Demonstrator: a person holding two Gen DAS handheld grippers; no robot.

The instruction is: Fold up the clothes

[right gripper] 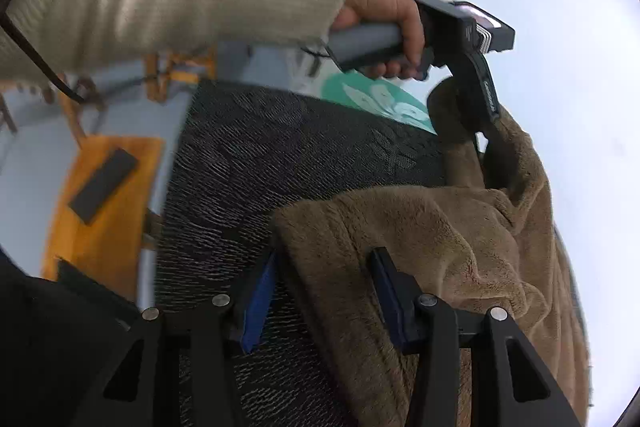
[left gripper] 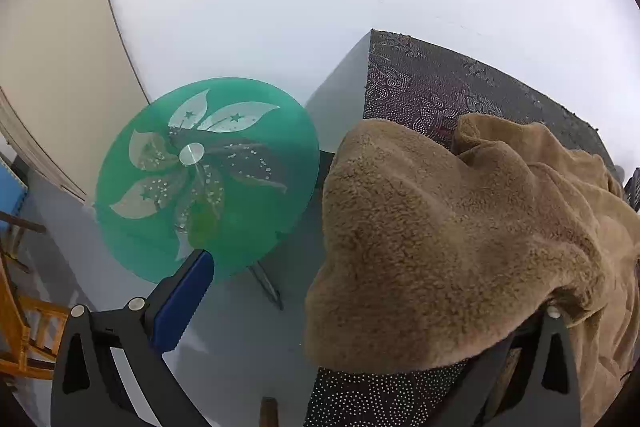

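Dark patterned cloth covers the tabletop [right gripper: 280, 163], with pale walls behind and a round green glass side table [left gripper: 208, 179] standing on the floor just beyond the tabletop's far corner. A brown fleece garment [right gripper: 440, 247] lies bunched on the tabletop, towards that same corner. The left gripper [left gripper: 360, 307], held by a hand [right gripper: 384, 31] in a cream sleeve [right gripper: 180, 3], has fleece draped over one finger while the blue pad of the other [left gripper: 184, 303] stands bare and well apart; its jaws look spread wide, and whether they pinch any cloth cannot be told. The right gripper [right gripper: 320, 299] sits at the garment's near edge with its jaws about half open and that edge lying between the pads [right gripper: 256, 303], not clearly pressed. To fold well, each gripper likely needs a firm bite on one layer only, then a level lift so the fleece hangs flat before laying it over.
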